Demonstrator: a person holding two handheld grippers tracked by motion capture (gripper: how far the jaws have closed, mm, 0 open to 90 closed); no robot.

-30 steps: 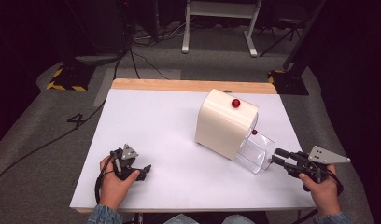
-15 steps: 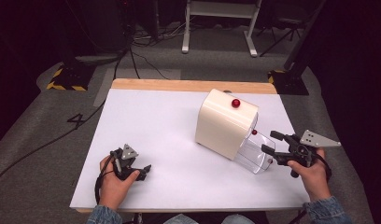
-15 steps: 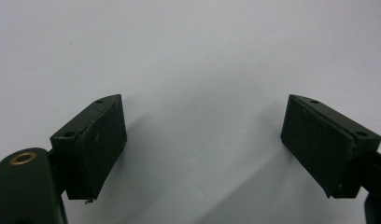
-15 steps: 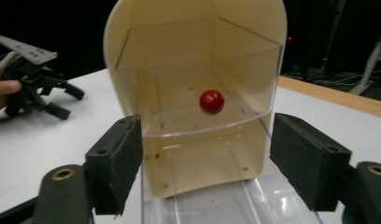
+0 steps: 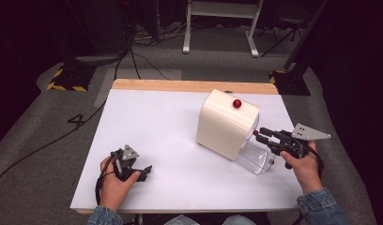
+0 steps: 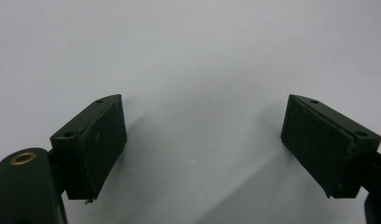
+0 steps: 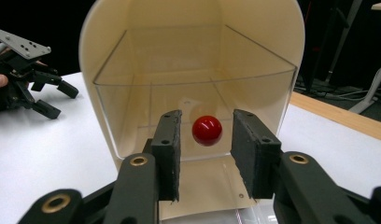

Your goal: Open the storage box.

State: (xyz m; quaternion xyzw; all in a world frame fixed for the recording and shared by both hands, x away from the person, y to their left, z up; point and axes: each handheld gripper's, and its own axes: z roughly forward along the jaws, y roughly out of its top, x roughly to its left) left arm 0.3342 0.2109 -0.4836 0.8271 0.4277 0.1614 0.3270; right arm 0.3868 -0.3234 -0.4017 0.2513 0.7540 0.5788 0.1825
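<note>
**Red knob framed between your right jaws**

From the high view, your right gripper (image 5: 261, 135) reaches the clear drawer (image 5: 253, 158) of the cream box (image 5: 225, 123) on the white table (image 5: 152, 126); your left gripper (image 5: 143, 171) rests near the table's front edge. In the left gripper view, its jaws stand released over bare tabletop. In the right gripper view, your jaws have just been closing around the drawer's red knob (image 7: 207, 130), pads not yet touching it.
</note>
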